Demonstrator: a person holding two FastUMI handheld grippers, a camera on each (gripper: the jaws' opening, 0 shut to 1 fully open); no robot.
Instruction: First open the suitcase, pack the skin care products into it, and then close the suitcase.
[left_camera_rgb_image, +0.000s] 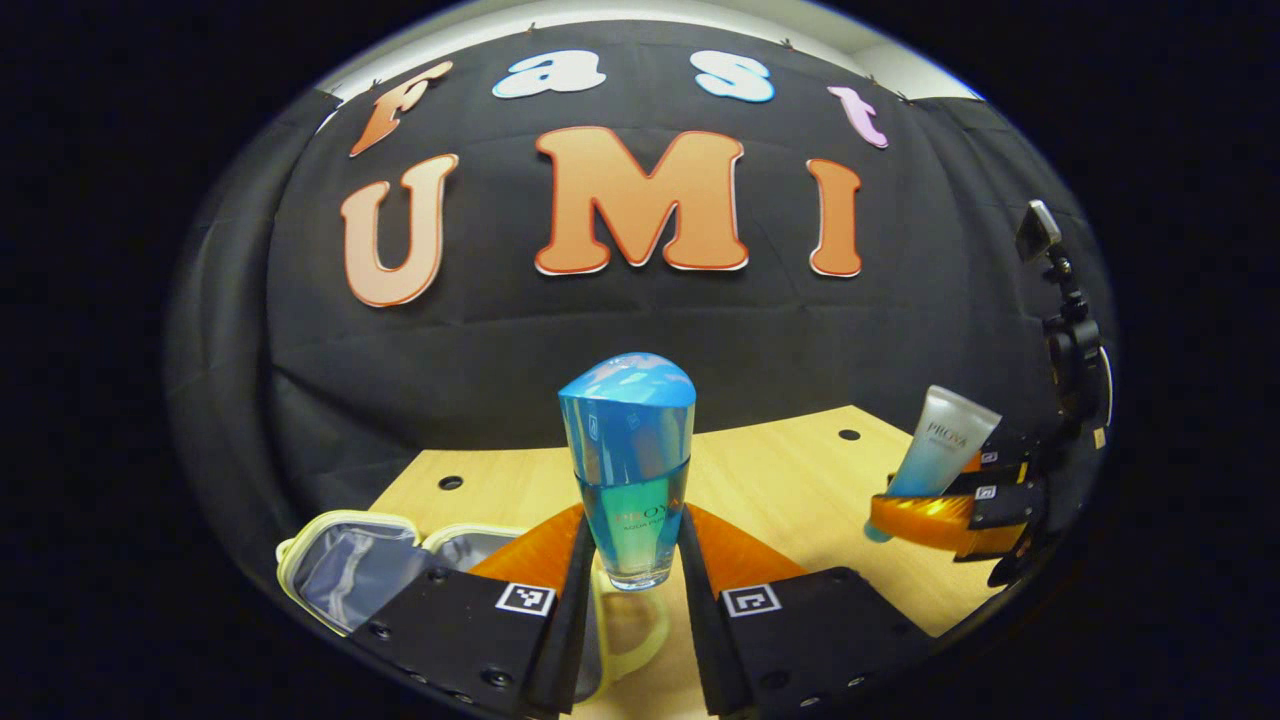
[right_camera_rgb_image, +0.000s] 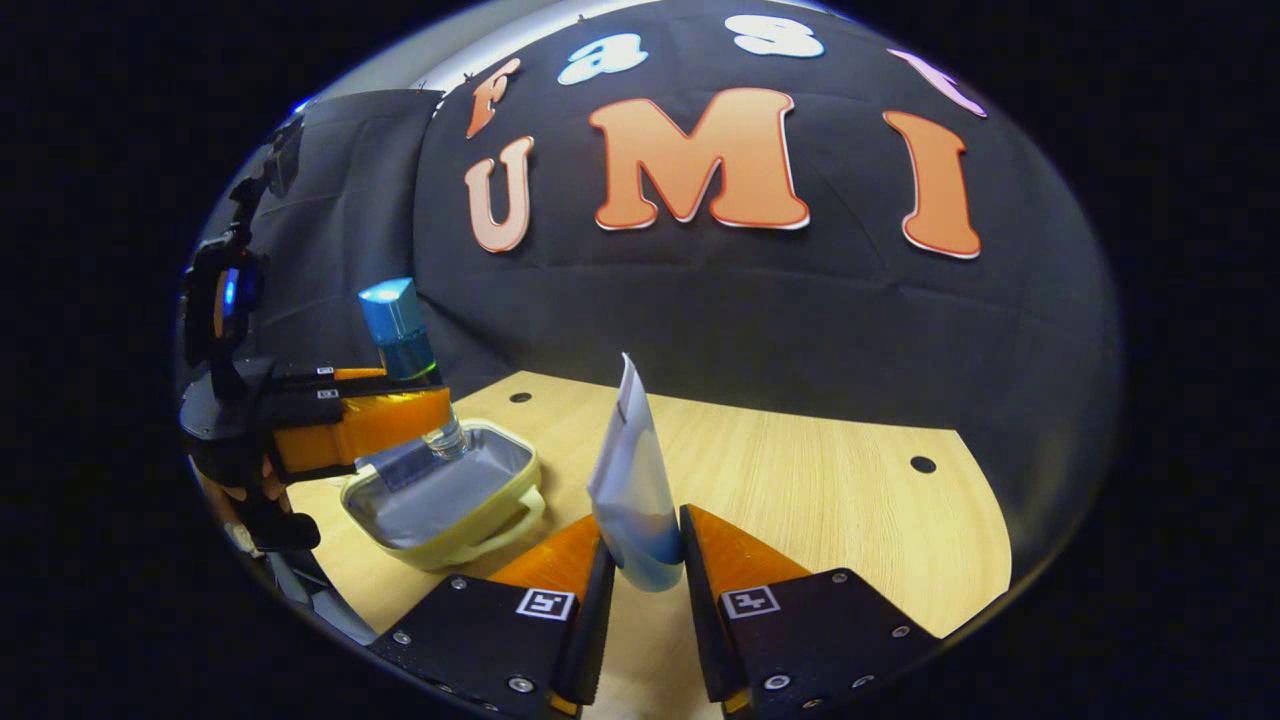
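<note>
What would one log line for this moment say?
suitcase: open on table | left tool: holds blue bottle, upright | right tool: holds tube | packed: nothing yet

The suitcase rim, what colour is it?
Pale yellow, with a grey lining; the suitcase shows best in the right gripper view.

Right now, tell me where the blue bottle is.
The blue bottle stands upright between the left gripper fingers. In the right gripper view it hangs at the left, just above the open suitcase on the wooden table.
</note>
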